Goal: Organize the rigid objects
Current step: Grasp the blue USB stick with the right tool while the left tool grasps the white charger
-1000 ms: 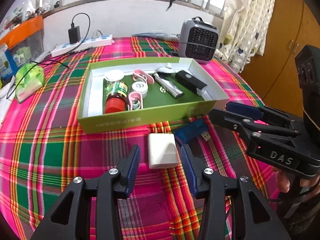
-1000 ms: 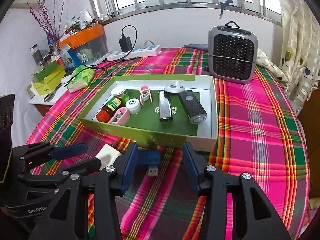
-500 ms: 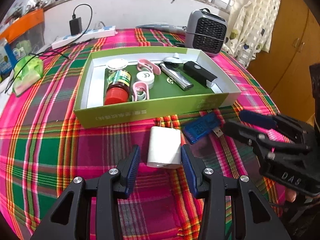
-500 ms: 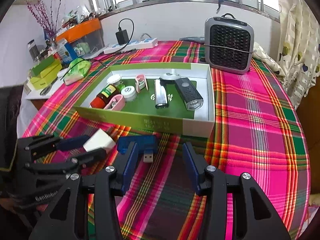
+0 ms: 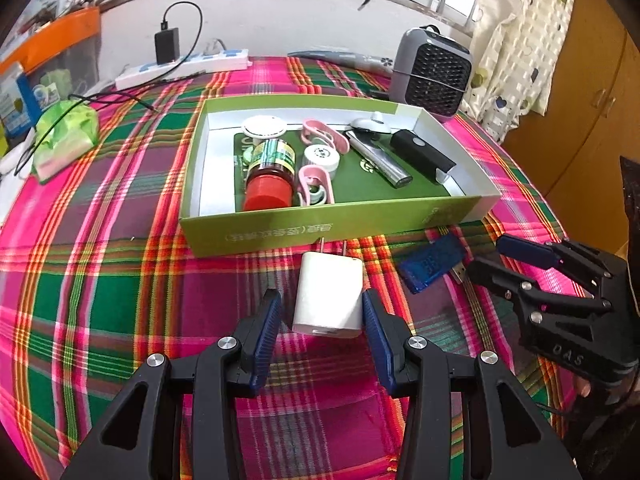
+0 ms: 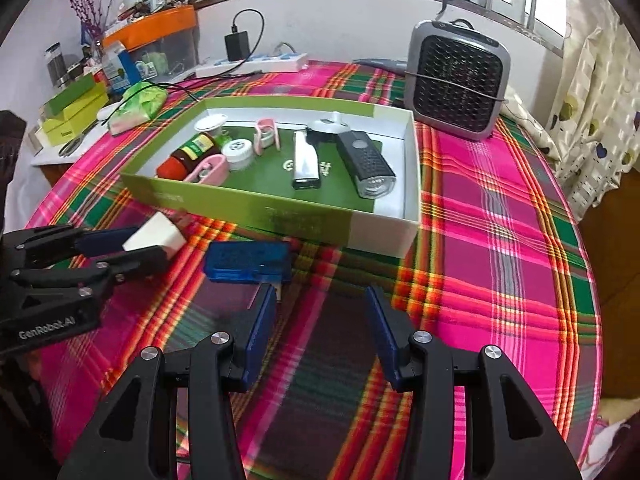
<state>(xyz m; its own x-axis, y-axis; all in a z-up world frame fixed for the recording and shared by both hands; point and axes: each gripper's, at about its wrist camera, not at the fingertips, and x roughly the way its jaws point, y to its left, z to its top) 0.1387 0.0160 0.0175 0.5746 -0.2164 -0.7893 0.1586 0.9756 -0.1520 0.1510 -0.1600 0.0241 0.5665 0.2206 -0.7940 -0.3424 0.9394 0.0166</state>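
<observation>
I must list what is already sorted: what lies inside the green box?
Inside the green box: a red-capped jar, two pink clips, a white round lid, a small white pot, a silver lighter-like bar and a black torch. Anything under them is hidden.

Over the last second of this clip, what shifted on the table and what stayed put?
The left tongs advanced until the white charger lies between the open pads; no grip is visible yet. The right tongs stayed open, just short of the blue USB meter, with only a slight turn. The charger, the meter and everything in the green box kept their places.
</observation>
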